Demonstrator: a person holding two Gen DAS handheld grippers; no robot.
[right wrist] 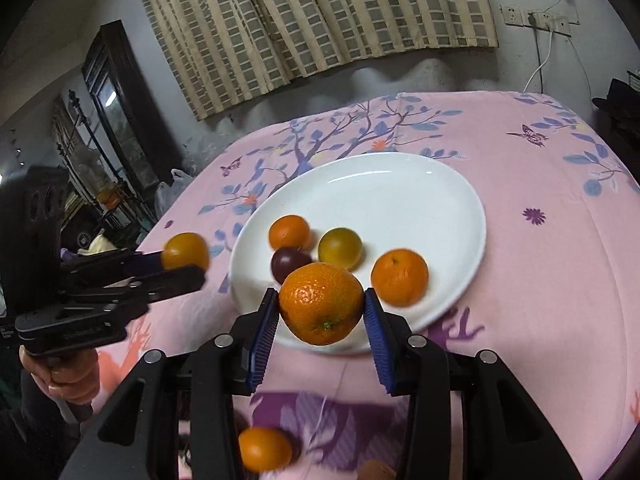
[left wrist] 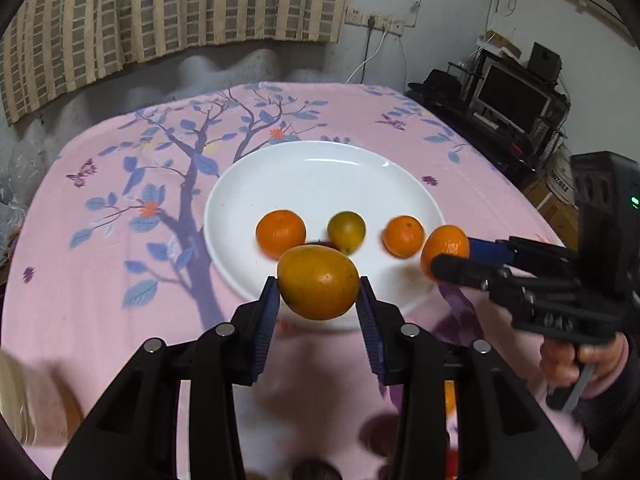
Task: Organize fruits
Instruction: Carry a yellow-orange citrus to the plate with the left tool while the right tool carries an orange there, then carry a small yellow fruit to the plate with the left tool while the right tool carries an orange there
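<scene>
My left gripper [left wrist: 319,294] is shut on a yellow-orange fruit [left wrist: 318,282] held above the near rim of the white plate [left wrist: 320,176]. My right gripper [right wrist: 321,310] is shut on an orange mandarin [right wrist: 322,304] above the plate's [right wrist: 420,192] near edge. On the plate lie two mandarins [right wrist: 289,233] [right wrist: 399,276], a greenish-yellow fruit [right wrist: 340,249] and a dark purple fruit [right wrist: 290,263]. In the left wrist view the right gripper [left wrist: 450,256] comes in from the right with its mandarin [left wrist: 446,246]. In the right wrist view the left gripper [right wrist: 184,266] shows at left with its fruit [right wrist: 186,251].
The plate sits on a pink floral tablecloth [left wrist: 120,200]. Another mandarin [right wrist: 264,449] and dark blurred fruits [left wrist: 316,470] lie near the table's front edge. A striped curtain [left wrist: 160,12] hangs behind; a TV shelf [left wrist: 516,96] stands at the right.
</scene>
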